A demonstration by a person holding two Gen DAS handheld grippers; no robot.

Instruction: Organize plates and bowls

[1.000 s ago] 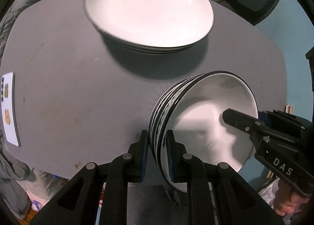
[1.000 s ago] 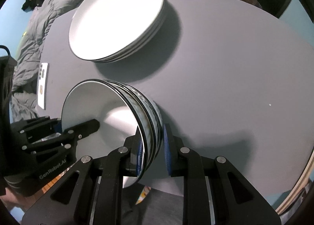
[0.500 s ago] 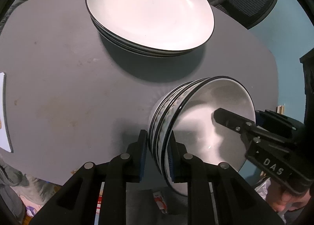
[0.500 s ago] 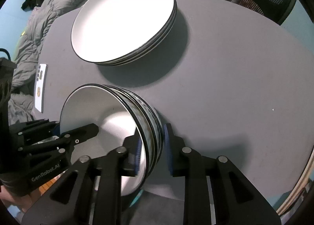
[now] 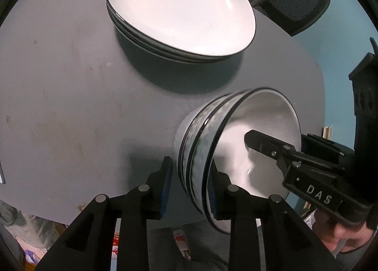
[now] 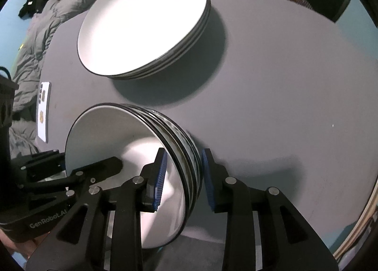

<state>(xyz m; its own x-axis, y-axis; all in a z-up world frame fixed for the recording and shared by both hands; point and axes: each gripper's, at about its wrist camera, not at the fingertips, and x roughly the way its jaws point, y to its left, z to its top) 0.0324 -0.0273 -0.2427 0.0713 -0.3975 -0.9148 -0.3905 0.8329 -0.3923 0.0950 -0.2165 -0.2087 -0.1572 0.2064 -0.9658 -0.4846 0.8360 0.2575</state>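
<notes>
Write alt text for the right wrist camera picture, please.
A stack of bowls stands on a grey table between the fingers of the right gripper, which have just been opening and stand clear of its rim. Behind it is a stack of plates; the left gripper reaches into the top bowl.

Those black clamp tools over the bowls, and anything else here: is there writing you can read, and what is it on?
"DAS": white letters on the body of the right gripper, seen in the left wrist view; the word may run on out of sight.
"GenRobot.AI": on the body of the left gripper, seen in the right wrist view.
White phone on the table: marks too small to read.
</notes>
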